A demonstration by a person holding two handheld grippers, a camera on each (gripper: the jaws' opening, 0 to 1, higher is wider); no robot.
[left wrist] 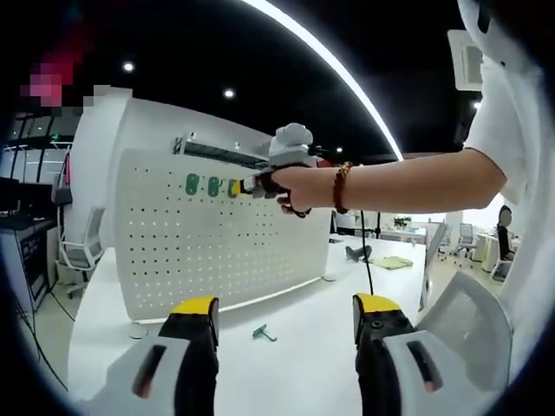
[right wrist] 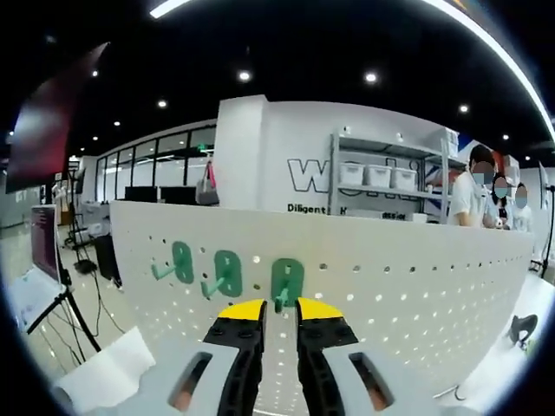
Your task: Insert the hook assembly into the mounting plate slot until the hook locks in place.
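The third green hook (right wrist: 286, 282) sits on the pegboard (right wrist: 416, 277) at lower centre, pinched between the nearly closed right gripper (right wrist: 277, 309). Push straight until it locks. The left gripper (left wrist: 286, 312) waits released above the table (left wrist: 295, 347).

Left gripper view back over the table (left wrist: 303, 347), right gripper view close up — both facing the pegboard (right wrist: 416, 286)

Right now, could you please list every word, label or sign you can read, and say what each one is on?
"W" then cut-off letters: big dark lettering on the white wall, partly hidden by a shelf.
"Diligent": small line below it on that wall; the rest is too blurred to read.
No readable text on the pegboard or hooks.
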